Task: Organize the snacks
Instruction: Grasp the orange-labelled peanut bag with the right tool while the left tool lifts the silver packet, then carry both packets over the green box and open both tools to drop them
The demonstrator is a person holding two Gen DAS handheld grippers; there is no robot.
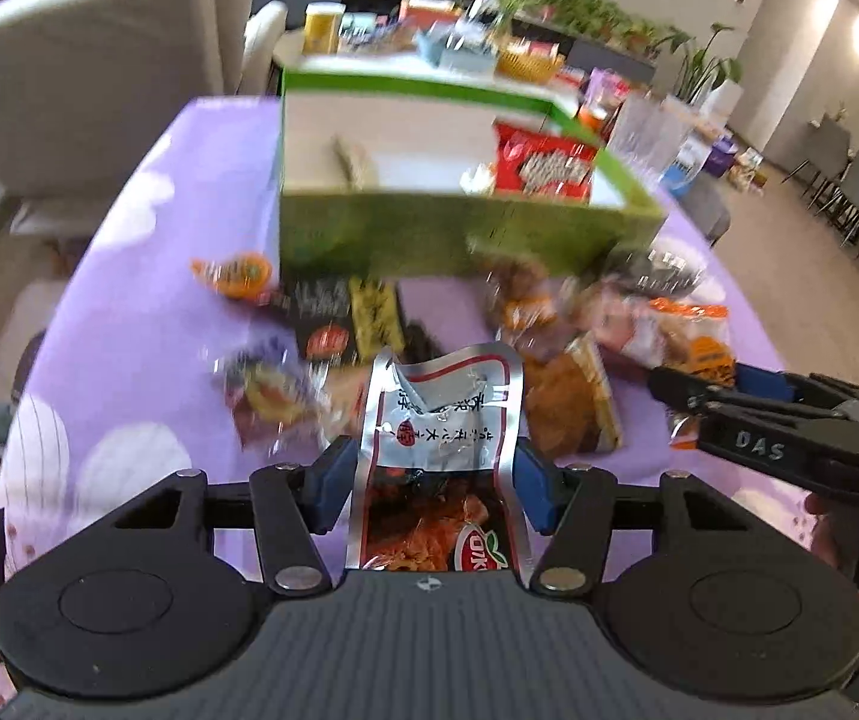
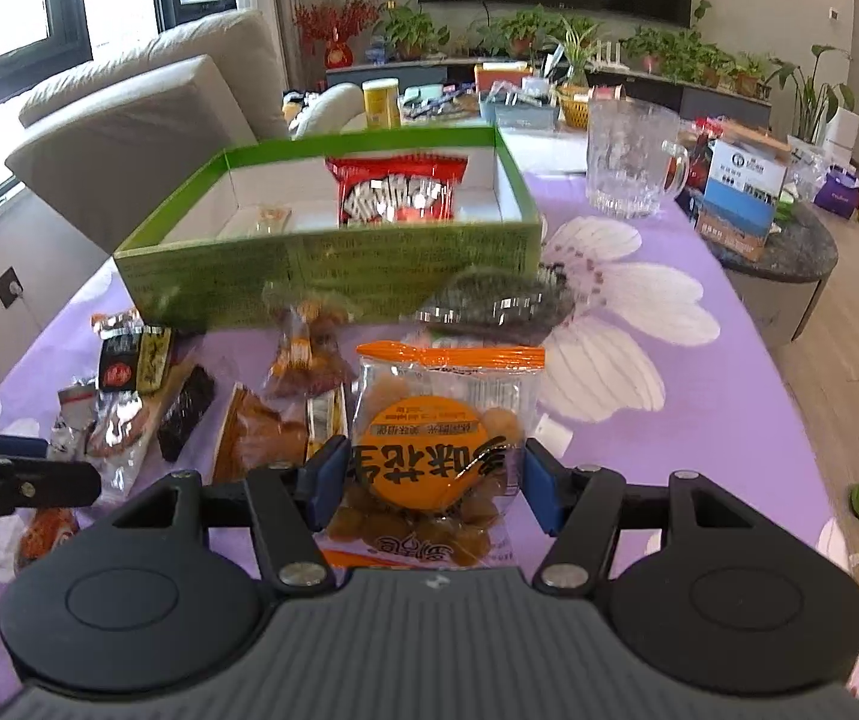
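Fig. legend, both wrist views. We see the left claw (image 1: 429,480) clamped on a silver foil pouch (image 1: 438,414), blue pads pressing both its edges; the pouch stands up between the fingers, lifted off the bench (image 1: 129,312). The right claw (image 2: 432,483) sits around a clear bag of peanuts w/ orange label (image 2: 429,450), pads at its two sides; it appears gripped, though whether the bag is raised or lying on the cloth we cannot tell.

Ahead of both claws: green box (image 2: 321,270), open-topped, already holding a red packet (image 2: 396,195) and a small item we cannot ID. Between claws and box lie loose snacks: dark packets (image 2: 129,360) to the left of the right claw, brown-wrapped pieces (image 2: 303,354) just ahead. A glass jug (image 2: 630,162) stands ahead-right, beside the box.

Step in hand, as we judge: carry phase, each claw w/ one snack, box partly filled. Next move calls for lifting each item over the near wall, which is tall, then releasing in the bare left part of the box. Arms are near each other, so go one at a time.
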